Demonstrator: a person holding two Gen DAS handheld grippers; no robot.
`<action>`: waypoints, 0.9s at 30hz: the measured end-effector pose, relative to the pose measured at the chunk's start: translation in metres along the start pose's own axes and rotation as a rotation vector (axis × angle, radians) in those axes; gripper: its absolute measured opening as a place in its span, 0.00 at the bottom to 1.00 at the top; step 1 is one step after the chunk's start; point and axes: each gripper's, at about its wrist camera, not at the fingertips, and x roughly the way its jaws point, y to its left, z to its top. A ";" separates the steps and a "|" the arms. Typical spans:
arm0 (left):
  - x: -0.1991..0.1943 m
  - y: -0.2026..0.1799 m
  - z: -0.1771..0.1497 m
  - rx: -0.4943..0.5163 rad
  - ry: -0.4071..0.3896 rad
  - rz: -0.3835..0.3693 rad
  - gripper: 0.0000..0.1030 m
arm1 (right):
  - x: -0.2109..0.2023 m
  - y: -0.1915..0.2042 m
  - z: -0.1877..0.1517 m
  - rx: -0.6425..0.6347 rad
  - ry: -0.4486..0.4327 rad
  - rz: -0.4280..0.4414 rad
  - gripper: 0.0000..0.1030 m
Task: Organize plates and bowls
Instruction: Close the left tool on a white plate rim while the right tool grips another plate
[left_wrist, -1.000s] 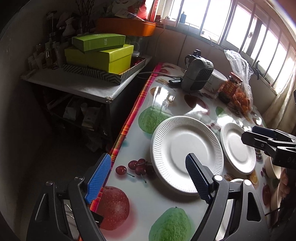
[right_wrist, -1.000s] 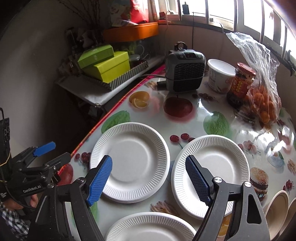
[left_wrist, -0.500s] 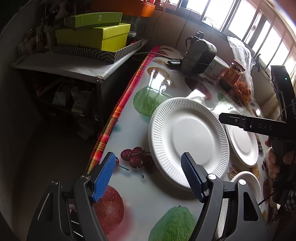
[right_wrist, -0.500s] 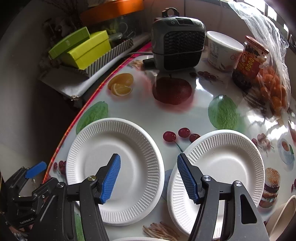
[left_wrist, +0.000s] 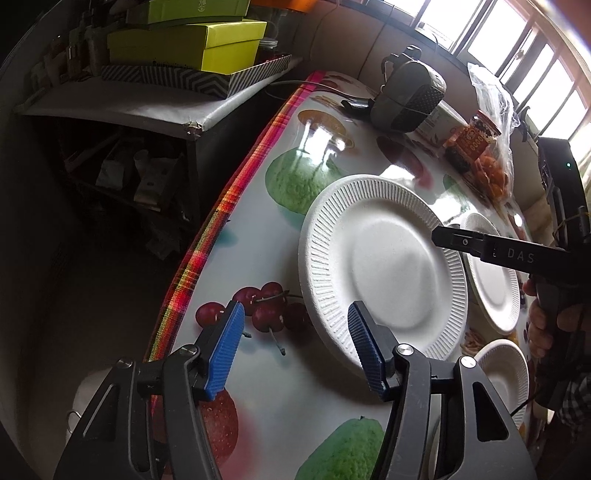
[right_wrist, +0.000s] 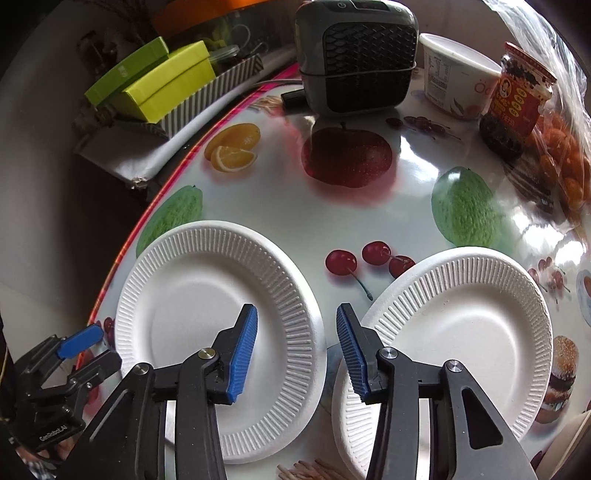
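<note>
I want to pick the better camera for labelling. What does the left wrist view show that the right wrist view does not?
Only the left wrist view: a third, smaller paper plate at the table's near edge, and dark shelves under the side table. Only the right wrist view: the white tub in full, and scattered toothpicks. Both: two big paper plates, the grey heater, green boxes.

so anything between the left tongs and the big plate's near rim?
Nothing visible. The left tongs have been closing, with nothing pinched, and hang over the near rim of the left plate; only bare tablecloth lies below. The right tongs straddle that plate's far rim.
</note>
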 end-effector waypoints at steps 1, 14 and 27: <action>0.001 -0.001 0.000 -0.001 0.000 0.001 0.58 | 0.001 0.000 0.000 0.001 0.003 0.004 0.40; 0.007 -0.003 0.004 0.000 0.008 0.006 0.37 | 0.004 -0.004 -0.002 0.010 0.004 0.019 0.25; 0.009 -0.008 0.004 -0.010 0.013 -0.005 0.21 | 0.003 -0.003 -0.005 0.009 0.001 0.033 0.23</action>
